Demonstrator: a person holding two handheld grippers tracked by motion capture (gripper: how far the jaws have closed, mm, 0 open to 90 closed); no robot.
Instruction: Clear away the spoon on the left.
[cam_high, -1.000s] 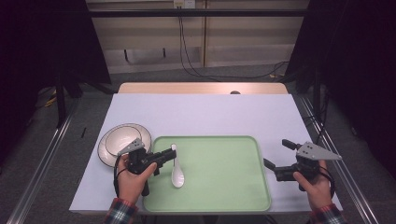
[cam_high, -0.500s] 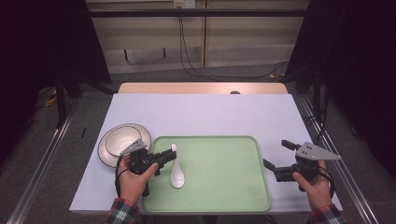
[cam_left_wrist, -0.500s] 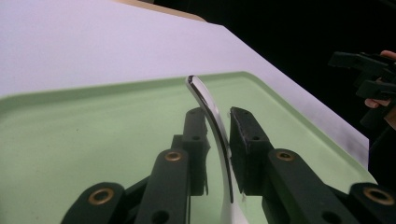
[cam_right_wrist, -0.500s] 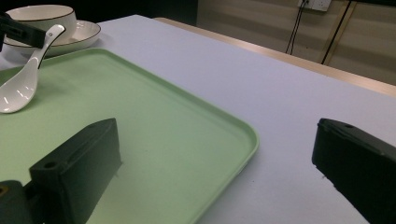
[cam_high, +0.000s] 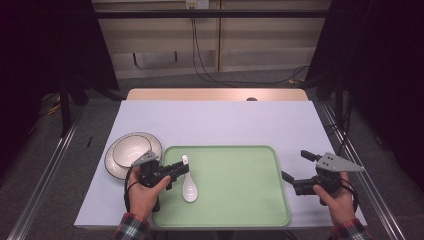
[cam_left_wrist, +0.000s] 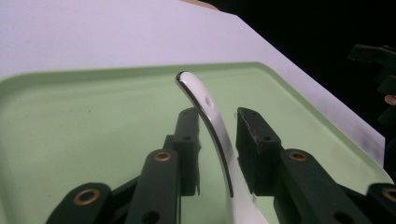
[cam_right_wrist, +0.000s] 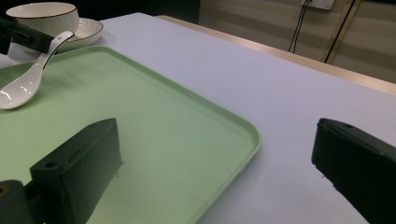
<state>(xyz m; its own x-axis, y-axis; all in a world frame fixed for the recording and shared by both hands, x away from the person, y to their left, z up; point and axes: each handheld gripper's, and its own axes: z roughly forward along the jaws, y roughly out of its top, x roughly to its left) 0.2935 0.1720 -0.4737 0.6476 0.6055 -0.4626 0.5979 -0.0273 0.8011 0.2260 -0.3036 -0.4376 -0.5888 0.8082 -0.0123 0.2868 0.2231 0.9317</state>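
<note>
The left claw (cam_high: 181, 170) has closed in, jaws narrowly flanking the spoon (cam_high: 188, 186) handle; right claw (cam_high: 296, 166) wide.

High view overhead; 2 low close views share tray (cam_high: 235, 200).

Most of the tray (cam_high: 235, 200) lay bare, leaving open room right of the spoon (cam_high: 188, 186). The spoon sat at the tray's left end, its handle between the left gripper's (cam_high: 181, 169) jaws, seemingly with small gaps either side. The bowl (cam_high: 131, 151) on its plate (cam_high: 114, 165) blocked the table's left edge. The table's far half was open.
</note>
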